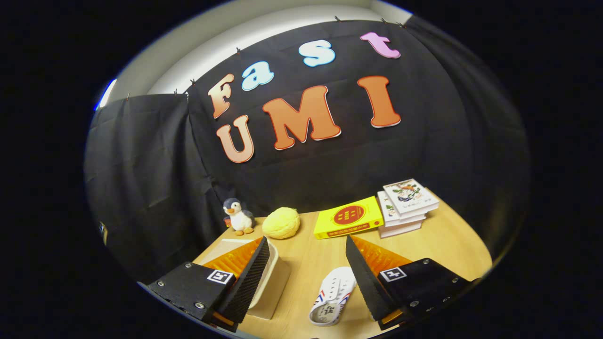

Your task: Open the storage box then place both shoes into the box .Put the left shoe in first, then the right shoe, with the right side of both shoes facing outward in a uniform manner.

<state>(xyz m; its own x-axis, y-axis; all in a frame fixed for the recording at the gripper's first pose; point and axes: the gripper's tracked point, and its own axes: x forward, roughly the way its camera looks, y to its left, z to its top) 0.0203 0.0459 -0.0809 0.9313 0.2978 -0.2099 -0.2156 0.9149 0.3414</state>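
The hand-held gripper point(306, 278) hangs above the counter point(452, 245) with its two fingers spread wide apart, gripping nothing; bare wood shows in the gap between them.

Nearest, just inside the right finger, a white shoe point(332, 295) with red and blue marks lies on the counter, its sole turned up. Its right edge is hidden behind that finger, so whether the finger touches it cannot be told.

On the left, the storage box point(275, 282), pale and light-walled, sits under and behind the left finger. A rim and a side wall show beside the finger; the rest is covered, and whether its lid is up or down cannot be told.

Farther on, past the fingertips, a yellow round soft lump point(281, 222) rests on the counter near the middle. Just to its left, against the black cloth wall point(155, 188), stands a small penguin plush toy point(239, 216), upright.

To the right of the yellow lump lies a yellow book point(347, 217) with a red circle on its cover, flat on the counter. Just beside it on the right is a stack of white books point(406, 205), the top one set slightly askew, with a coloured picture on its cover.
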